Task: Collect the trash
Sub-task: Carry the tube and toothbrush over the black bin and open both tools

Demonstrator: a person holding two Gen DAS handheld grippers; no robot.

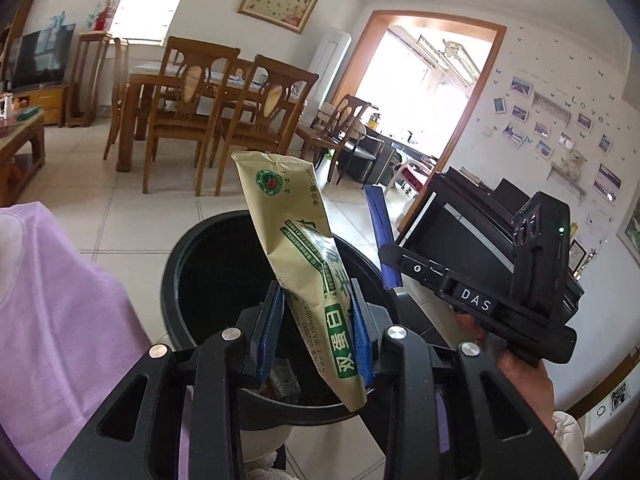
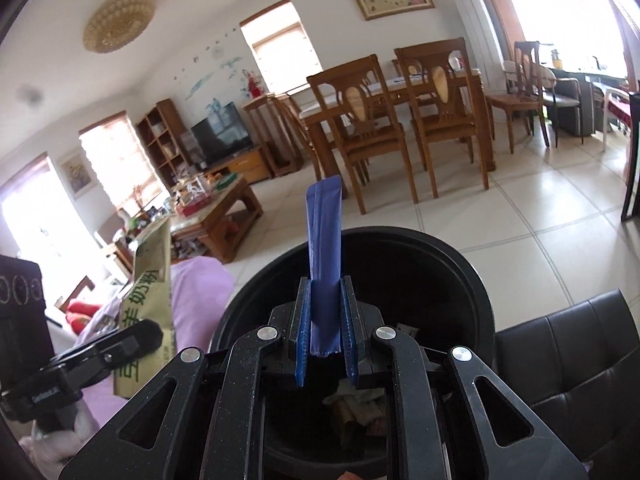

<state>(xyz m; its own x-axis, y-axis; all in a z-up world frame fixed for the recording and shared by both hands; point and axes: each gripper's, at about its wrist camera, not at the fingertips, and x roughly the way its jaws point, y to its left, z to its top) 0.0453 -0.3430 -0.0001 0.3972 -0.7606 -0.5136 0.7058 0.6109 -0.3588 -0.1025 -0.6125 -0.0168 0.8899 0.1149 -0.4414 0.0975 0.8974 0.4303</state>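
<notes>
My left gripper (image 1: 316, 312) is shut on a yellow-green milk powder sachet (image 1: 294, 248) and holds it upright over the black round trash bin (image 1: 176, 272). My right gripper (image 2: 326, 312) is shut on a blue sachet (image 2: 324, 240) and holds it upright over the same bin (image 2: 460, 280). The right gripper with the blue sachet (image 1: 382, 236) shows at the right of the left wrist view. The left gripper with the yellow-green sachet (image 2: 154, 276) shows at the left of the right wrist view. Crumpled trash (image 2: 356, 408) lies at the bin's bottom.
A purple cloth (image 1: 60, 320) lies left of the bin and a black leather seat (image 2: 568, 352) right of it. A wooden dining table with chairs (image 1: 208, 96) stands beyond on the tiled floor (image 2: 520, 216). A cluttered wooden coffee table (image 2: 212, 216) is at the left.
</notes>
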